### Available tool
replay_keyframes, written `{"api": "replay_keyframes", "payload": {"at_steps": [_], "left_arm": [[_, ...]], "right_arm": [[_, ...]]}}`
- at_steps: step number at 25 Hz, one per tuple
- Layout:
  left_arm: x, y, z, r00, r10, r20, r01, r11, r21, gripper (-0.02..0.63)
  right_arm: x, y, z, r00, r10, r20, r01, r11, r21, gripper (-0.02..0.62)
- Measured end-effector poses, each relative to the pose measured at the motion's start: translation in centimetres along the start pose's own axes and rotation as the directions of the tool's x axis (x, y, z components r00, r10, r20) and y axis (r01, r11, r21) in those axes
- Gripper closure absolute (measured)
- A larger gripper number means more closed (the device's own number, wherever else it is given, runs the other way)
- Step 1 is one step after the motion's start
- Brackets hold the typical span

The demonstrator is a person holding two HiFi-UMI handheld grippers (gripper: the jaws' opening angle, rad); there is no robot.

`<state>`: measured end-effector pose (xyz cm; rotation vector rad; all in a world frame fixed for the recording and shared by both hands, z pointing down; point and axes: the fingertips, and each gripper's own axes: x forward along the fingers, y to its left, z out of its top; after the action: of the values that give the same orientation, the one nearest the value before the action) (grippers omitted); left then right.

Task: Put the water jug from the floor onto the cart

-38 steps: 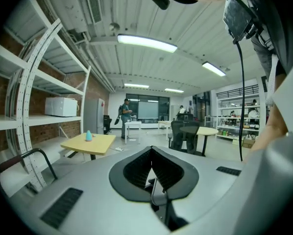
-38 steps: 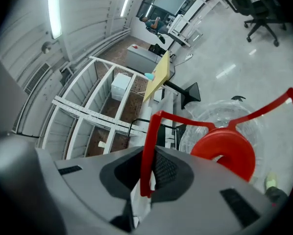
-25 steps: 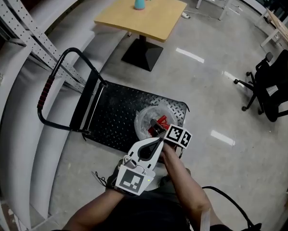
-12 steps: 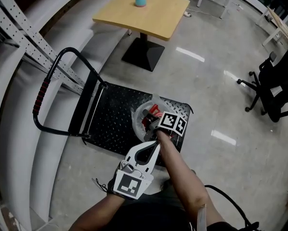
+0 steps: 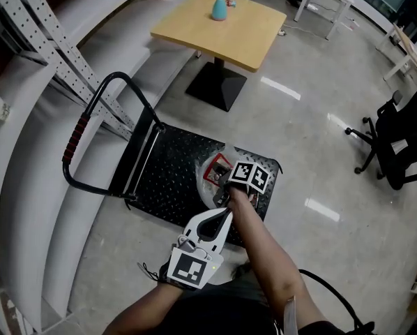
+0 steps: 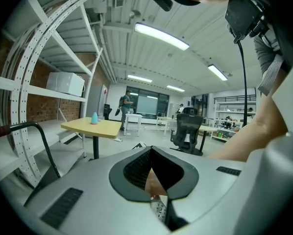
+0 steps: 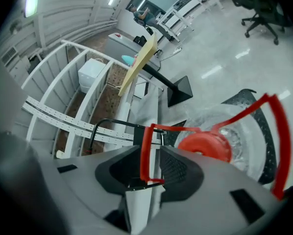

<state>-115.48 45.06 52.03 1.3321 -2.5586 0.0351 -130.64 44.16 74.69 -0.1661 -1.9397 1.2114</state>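
Note:
The clear water jug (image 5: 214, 175) with a red cap (image 7: 205, 146) stands on the black cart deck (image 5: 163, 176), near its right end. My right gripper (image 5: 223, 189) hovers over the jug's top. Its jaws are opening, and the thin red carrying handle (image 7: 144, 146) runs between them with a gap beside it. In the right gripper view the right gripper (image 7: 151, 153) looks down past the cap onto the deck. Behind the right forearm, my left gripper (image 5: 225, 215) points at the cart. The left gripper (image 6: 151, 149) is shut with nothing between its pads.
The cart's black push bar with a red grip (image 5: 79, 135) rises at the deck's left end. White curved shelving (image 5: 27, 152) runs along the left. Beyond the cart stands a yellow table (image 5: 222, 30); a black office chair (image 5: 404, 138) is at the right.
The right gripper carried the jug by its handle a little farther over the cart deck and lower. The left gripper followed toward the cart.

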Motion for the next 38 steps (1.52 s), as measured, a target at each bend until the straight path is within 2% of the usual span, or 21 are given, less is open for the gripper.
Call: {"api": "replay_keyframes", "payload": {"at_steps": [2,6,9,12,15,19,22,24,26,29,32,35,38], "left_arm": [[-0.4,0.1,1.1,1.0,-0.002,-0.002,0.002,1.0,-0.003,0.601],[-0.8,0.0,3.6,1.0,-0.009,0.003,0.009,1.0,-0.002,0.601],[-1.2,-0.4,5.9,1.0,-0.02,0.007,0.02,1.0,0.006,0.601],[-2.0,-1.0,9.0,0.999,-0.036,0.019,0.036,0.999,0.009,0.601],[-3.3,-2.0,12.9,0.997,-0.055,0.049,0.055,0.998,0.013,0.601],[-4.9,-3.1,18.0,0.992,-0.064,0.106,0.063,0.998,0.014,0.601],[-6.3,-4.4,20.9,0.988,-0.09,0.127,0.09,0.996,0.004,0.601],[-7.4,-5.8,22.4,0.983,-0.121,0.141,0.119,0.993,0.019,0.601],[-8.0,-7.2,23.2,0.976,-0.153,0.153,0.151,0.988,0.026,0.601],[-7.8,-8.7,22.8,0.967,-0.207,0.15,0.205,0.978,0.029,0.601],[-8.1,-10.5,21.8,0.958,-0.248,0.145,0.245,0.969,0.034,0.601],[-10.2,-13.7,21.2,0.95,-0.269,0.158,0.264,0.963,0.05,0.601],[-12.7,-17.4,19.9,0.955,-0.247,0.166,0.244,0.969,0.037,0.601]], "right_arm": [[-0.9,0.0,0.0,1.0,-0.025,-0.006,0.025,1.0,-0.013,0.494],[-3.1,0.9,0.5,1.0,-0.014,0.016,0.015,1.0,-0.021,0.494],[-5.7,3.7,0.8,0.999,0.036,0.035,-0.034,0.997,-0.07,0.495],[-9.8,8.3,0.3,0.993,0.112,0.044,-0.104,0.983,-0.154,0.513],[-15.2,13.7,0.1,0.979,0.191,0.068,-0.166,0.948,-0.271,0.542],[-23.2,20.6,1.1,0.946,0.296,0.135,-0.202,0.861,-0.467,0.584],[-30.1,24.9,1.1,0.916,0.345,0.203,-0.163,0.785,-0.598,0.591],[-34.5,26.9,0.5,0.897,0.364,0.251,-0.106,0.728,-0.677,0.591],[-38.2,27.6,-0.1,0.877,0.365,0.312,-0.027,0.686,-0.727,0.591],[-42.1,27.4,-0.8,0.84,0.349,0.415,0.089,0.667,-0.74,0.591],[-45.0,27.2,-2.2,0.807,0.343,0.481,0.164,0.652,-0.74,0.592],[-47.9,26.2,-5.0,0.81,0.322,0.491,0.195,0.64,-0.743,0.592],[-51.1,25.0,-8.3,0.815,0.337,0.471,0.194,0.606,-0.771,0.592]]}}
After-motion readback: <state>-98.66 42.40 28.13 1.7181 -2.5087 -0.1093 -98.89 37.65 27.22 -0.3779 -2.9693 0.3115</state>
